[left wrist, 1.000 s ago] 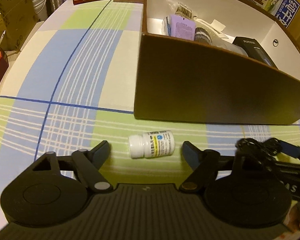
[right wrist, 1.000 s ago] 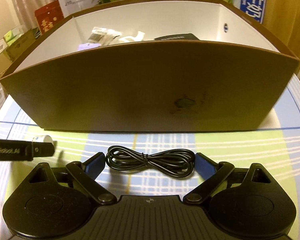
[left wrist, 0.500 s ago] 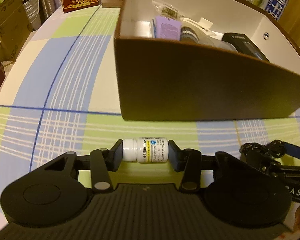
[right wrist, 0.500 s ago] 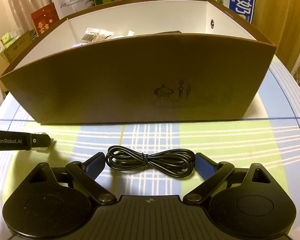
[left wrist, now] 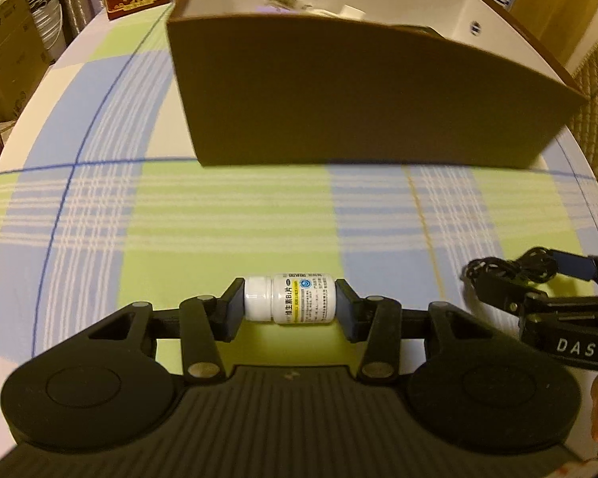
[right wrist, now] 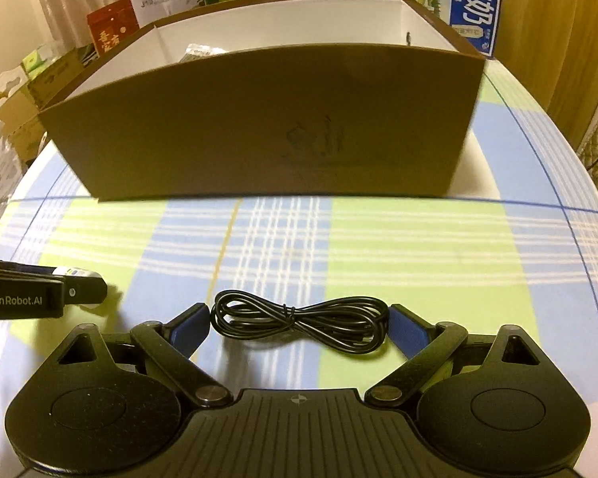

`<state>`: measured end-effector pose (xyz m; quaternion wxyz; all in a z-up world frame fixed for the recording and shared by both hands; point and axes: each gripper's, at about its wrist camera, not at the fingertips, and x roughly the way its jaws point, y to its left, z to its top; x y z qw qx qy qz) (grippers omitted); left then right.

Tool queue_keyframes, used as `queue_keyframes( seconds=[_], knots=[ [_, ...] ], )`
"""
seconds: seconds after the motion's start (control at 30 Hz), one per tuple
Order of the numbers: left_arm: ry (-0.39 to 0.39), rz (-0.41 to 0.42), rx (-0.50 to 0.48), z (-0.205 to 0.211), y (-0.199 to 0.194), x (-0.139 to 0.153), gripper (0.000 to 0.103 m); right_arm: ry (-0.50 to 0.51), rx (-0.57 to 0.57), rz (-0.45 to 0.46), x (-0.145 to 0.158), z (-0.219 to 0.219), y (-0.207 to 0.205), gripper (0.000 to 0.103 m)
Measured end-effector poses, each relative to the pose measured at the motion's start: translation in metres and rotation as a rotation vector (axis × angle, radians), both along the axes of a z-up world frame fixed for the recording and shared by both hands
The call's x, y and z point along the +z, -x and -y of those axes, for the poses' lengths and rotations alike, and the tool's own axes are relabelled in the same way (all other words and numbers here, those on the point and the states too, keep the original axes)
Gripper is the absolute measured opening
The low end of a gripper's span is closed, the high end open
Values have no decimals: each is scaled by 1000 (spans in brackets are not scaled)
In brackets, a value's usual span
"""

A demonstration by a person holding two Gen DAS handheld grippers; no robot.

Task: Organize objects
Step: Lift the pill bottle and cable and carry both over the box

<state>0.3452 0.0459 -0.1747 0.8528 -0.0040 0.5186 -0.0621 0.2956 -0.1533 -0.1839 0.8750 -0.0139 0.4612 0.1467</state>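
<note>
The left gripper (left wrist: pixel 289 306) is clamped end to end on a white pill bottle (left wrist: pixel 289 298) lying sideways, near the front edge of the checked tablecloth (left wrist: pixel 235 215). The right gripper (right wrist: pixel 298 324) has its blue-padded fingers (right wrist: pixel 406 328) spread around a coiled black cable (right wrist: pixel 297 323) — contact I cannot tell. The brown box (right wrist: pixel 259 119) stands toward the cloth's far edge — a broad bare strip of cloth lies between its front wall and both grippers, which sit close side by side
</note>
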Motion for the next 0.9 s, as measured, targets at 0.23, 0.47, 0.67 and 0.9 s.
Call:
queue_keyframes(
  seconds=[0.23, 0.47, 0.67, 0.9],
  knots=[
    [-3, -13, -14, 23, 38, -1, 41, -3, 22, -6, 2, 22, 28, 92],
    [-8, 2, -2, 43, 67, 9, 41, -17, 53, 5, 13, 44, 52, 92],
    [-2, 43, 22, 58, 89, 29, 41, -43, 82, 29, 32, 60, 69, 92],
    [5, 94, 44, 69, 111, 55, 41, -89, 124, 60, 57, 69, 86, 92]
  ],
)
